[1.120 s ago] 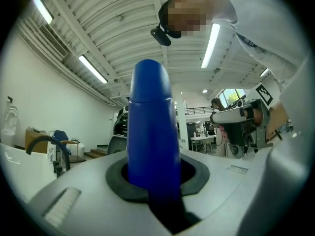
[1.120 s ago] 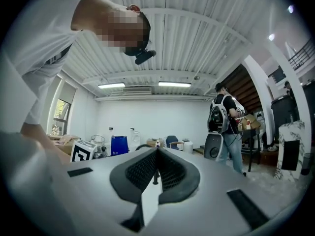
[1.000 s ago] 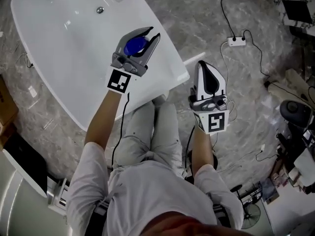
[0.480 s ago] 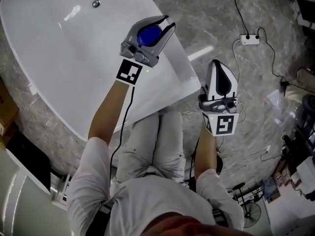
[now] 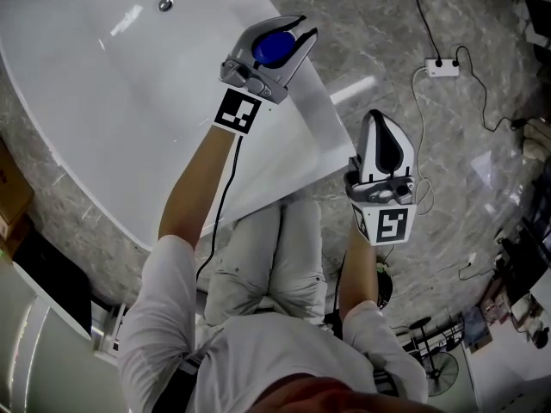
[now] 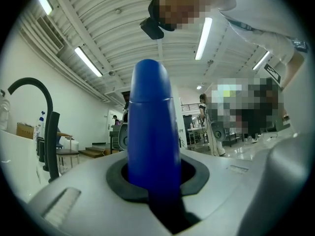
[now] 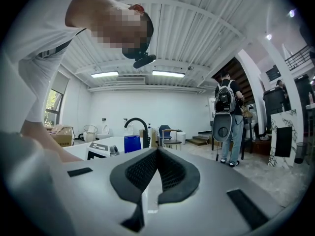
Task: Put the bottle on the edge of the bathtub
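1. Head view: the white bathtub point(image 5: 95, 93) fills the upper left of my picture, with its drain point(image 5: 164, 4) near the far end. It stands on a grey marbled floor point(image 5: 379, 24).
2. My left tongs point(image 5: 299, 29) are stretched out over the tub's right-hand edge, above the stretch that runs toward its near right corner. They are closed on the blue bottle point(image 5: 275, 48), which sits between the two jaws with its rounded blue end facing the camera. From up here I cannot tell whether the bottle's underside touches the rim or hangs just above it.
3. In the left gripper view the bottle rises straight out of the dark pads, which press on it from both sides. A black arched faucet point(image 6: 47, 102) shows at the left, against the ceiling lights.
4. My right tongs point(image 5: 381, 120) hang to the right of the tub, off its edge and over the floor, well apart from the bottle.
5. In the right gripper view I read those jaws as narrow: the ribbed pads point(image 7: 145, 168) meet at their tips and nothing is between them.
6. Far right on the floor lies a white power strip point(image 5: 441, 67) with a dark cable running from it.
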